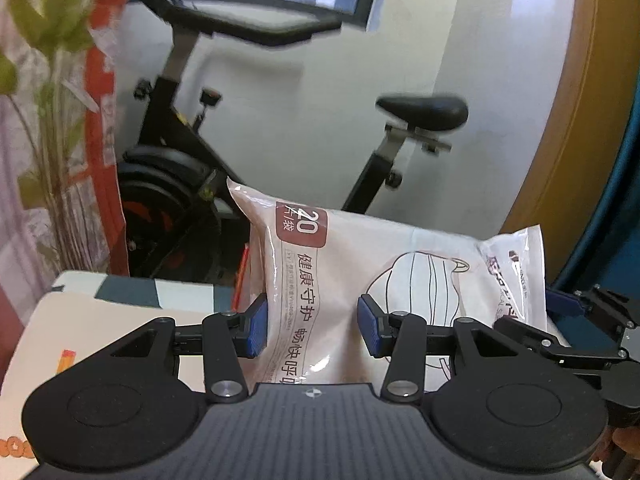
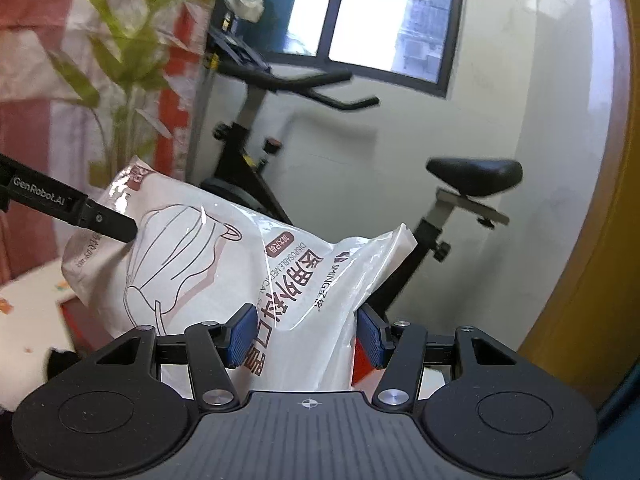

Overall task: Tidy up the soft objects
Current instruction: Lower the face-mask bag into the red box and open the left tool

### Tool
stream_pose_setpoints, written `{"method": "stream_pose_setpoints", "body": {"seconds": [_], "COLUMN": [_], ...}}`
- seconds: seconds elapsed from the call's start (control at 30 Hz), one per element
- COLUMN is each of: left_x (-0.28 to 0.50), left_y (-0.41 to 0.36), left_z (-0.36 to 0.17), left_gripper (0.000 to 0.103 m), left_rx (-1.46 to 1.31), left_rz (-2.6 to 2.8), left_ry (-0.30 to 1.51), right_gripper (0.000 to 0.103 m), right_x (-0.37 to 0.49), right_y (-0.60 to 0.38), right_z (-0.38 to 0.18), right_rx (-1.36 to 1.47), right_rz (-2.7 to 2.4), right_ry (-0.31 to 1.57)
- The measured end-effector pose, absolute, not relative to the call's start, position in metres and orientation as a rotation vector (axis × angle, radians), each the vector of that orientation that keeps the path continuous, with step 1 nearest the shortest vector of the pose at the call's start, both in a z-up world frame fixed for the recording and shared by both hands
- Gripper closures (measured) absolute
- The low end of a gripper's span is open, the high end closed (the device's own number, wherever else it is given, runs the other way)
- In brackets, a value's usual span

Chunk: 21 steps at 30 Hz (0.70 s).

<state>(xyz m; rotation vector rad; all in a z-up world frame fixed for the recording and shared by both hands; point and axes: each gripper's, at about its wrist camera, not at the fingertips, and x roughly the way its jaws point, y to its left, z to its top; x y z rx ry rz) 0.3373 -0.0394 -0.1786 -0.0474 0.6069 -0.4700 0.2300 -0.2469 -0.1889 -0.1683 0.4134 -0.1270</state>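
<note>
Item: one soft pack of face masks (image 1: 380, 280), carried between both grippers, clear of the patterned table (image 1: 80, 320).

We held it at each end: the left gripper (image 1: 312, 326) pinched the end marked "20", the right gripper (image 2: 302, 336) pinched the crinkled clear end, jaws part-closed on plastic. Both tools pointed slightly downward toward an exercise bike (image 2: 360, 168). We judged this the carrying step; next called for a matched, level move to wherever it belongs, without stretching the bag.
</note>
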Motion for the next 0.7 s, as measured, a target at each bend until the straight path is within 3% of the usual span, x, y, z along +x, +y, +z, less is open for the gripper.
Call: {"method": "stream_pose_setpoints", "body": {"seconds": [0.23,0.27,0.3,0.33,0.53,0.7], "left_x": [0.356,0.359,0.361,0.363,0.363,0.356], "left_y": [-0.059,-0.06,-0.059,-0.059,-0.061,-0.058], "left_z": [-0.199,-0.2,-0.202,-0.204,-0.215,-0.213], "left_gripper": [0.056,0.057,0.059,0.067,0.077,0.077], "left_rx": [0.076,0.088,0.094,0.097,0.161,0.162], "left_rz": [-0.482,-0.487,-0.485,-0.489,-0.474,-0.477], "left_ry": [0.678,0.689,0.701,0.719,0.78,0.774], "right_gripper": [0.054,0.056,0.065,0.067,0.067,0.062], "right_x": [0.254,0.255,0.257,0.258,0.258,0.251], "right_y": [-0.253,-0.253,-0.254,-0.254,-0.256,-0.26], "right_z": [-0.233,-0.237,-0.24,-0.242,-0.248,-0.241], "right_rx": [-0.203,-0.201,-0.204,-0.206,-0.171,-0.096], "right_rz": [-0.174,-0.179,-0.186,-0.19,-0.193,-0.188], "right_ry": [0.516,0.528,0.542,0.558,0.609,0.614]}}
